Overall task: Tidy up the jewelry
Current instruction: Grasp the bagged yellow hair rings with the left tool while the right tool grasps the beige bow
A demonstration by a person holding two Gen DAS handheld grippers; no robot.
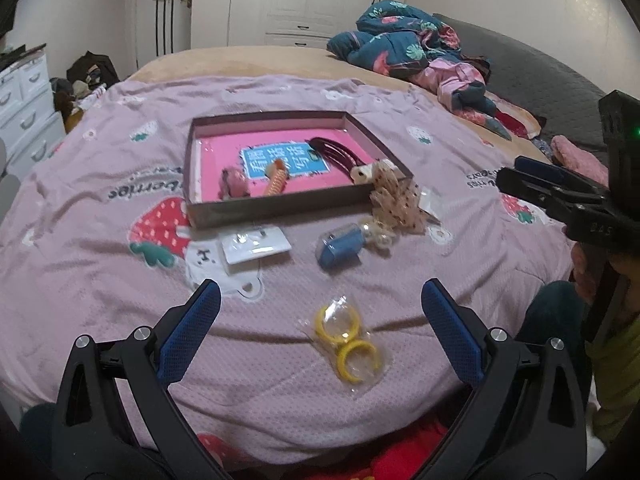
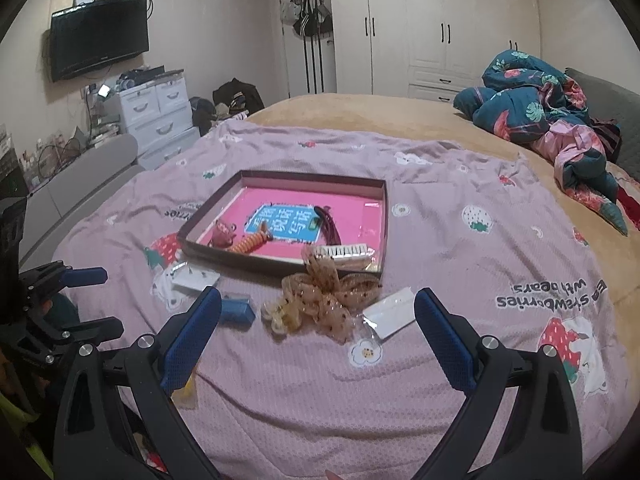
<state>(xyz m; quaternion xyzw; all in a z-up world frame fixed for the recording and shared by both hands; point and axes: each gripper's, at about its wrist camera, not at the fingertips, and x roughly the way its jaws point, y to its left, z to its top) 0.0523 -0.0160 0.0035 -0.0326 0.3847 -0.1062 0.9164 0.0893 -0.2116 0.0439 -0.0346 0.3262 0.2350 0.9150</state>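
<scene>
Hovering over the bed (image 1: 280,380) with fingers wide, the left gripper (image 1: 320,312) frames bagged yellow rings (image 1: 346,338); the right gripper (image 2: 318,322), fingers wide, holds nothing.

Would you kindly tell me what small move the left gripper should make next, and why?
Probably lower the open left gripper onto the bagged yellow rings: they lie on the blanket right between its fingers, outside the box.

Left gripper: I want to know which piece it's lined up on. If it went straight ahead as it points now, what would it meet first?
Most likely the clear packet of yellow rings, lying on the pink bedspread between the open fingers of the left gripper. Depth is hard to judge here.
</scene>
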